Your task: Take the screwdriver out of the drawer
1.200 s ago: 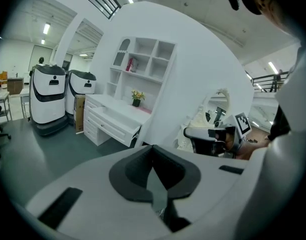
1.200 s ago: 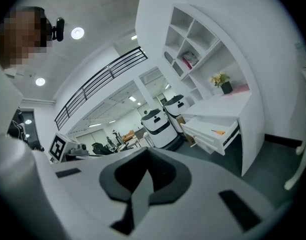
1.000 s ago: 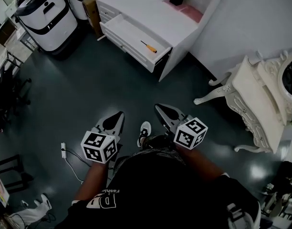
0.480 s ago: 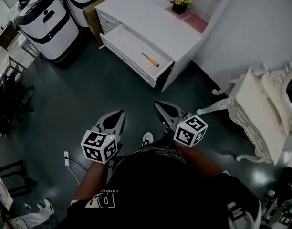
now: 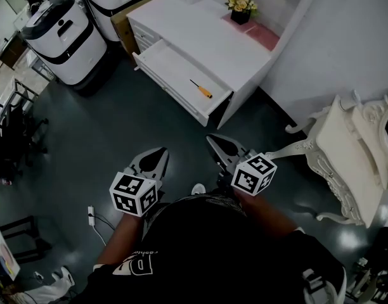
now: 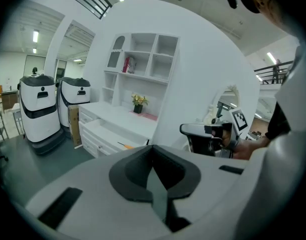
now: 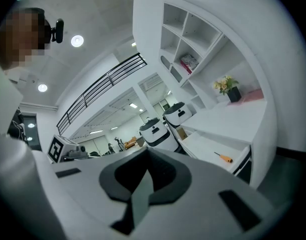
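A screwdriver (image 5: 201, 89) with an orange handle lies in the open top drawer (image 5: 170, 68) of a white dresser (image 5: 210, 40). It also shows small in the left gripper view, screwdriver (image 6: 125, 146), and in the right gripper view, screwdriver (image 7: 223, 157). My left gripper (image 5: 160, 152) and right gripper (image 5: 213, 141) are held side by side over the dark floor, well short of the drawer. Both are shut and hold nothing. Each points toward the dresser, with the left gripper (image 6: 153, 150) and right gripper (image 7: 147, 155) filling the lower half of their own views.
Two white wheeled machines (image 5: 62, 29) and a cardboard box (image 5: 120, 11) stand left of the dresser. A flower pot (image 5: 239, 6) and pink cloth (image 5: 264, 35) sit on the dresser top. An ornate white table (image 5: 346, 160) is at the right. A power strip (image 5: 90, 214) lies on the floor.
The dresser and open drawer have slid lower and nearer in the head view as the person steps toward them. Both grippers stay shut, side by side.
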`<state>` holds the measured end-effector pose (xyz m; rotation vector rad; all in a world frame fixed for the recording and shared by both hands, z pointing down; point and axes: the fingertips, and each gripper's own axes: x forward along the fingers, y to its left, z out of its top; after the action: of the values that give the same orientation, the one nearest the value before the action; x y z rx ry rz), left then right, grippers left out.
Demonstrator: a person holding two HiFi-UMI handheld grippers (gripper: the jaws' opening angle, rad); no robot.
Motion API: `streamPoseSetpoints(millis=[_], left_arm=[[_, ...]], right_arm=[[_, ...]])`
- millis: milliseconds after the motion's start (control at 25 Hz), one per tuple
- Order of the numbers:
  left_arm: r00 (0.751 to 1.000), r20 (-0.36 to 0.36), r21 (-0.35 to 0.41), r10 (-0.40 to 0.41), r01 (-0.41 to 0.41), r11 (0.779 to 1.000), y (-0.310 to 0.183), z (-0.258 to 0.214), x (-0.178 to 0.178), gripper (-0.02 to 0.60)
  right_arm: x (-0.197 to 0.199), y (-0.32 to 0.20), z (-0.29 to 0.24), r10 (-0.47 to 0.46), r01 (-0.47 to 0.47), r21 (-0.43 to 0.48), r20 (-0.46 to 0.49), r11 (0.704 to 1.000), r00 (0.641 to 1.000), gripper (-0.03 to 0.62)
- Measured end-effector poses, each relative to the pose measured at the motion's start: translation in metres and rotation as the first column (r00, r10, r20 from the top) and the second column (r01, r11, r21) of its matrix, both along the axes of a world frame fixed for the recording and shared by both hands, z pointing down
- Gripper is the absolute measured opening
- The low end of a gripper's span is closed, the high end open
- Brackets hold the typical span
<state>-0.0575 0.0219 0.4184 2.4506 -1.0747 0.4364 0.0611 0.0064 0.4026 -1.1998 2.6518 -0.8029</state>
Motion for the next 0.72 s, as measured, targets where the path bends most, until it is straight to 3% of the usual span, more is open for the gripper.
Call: streamPoseSetpoints(millis=[720], left_arm=[[0.993, -0.008, -0.025, 0.12, -0.12, 0.992, -0.022, 0.009, 0.052, 0.014]], right_arm=[[0.045, 0.009, 0.021, 0.115, -0.115, -0.068, 0.002, 0.991, 0.993, 0.009]])
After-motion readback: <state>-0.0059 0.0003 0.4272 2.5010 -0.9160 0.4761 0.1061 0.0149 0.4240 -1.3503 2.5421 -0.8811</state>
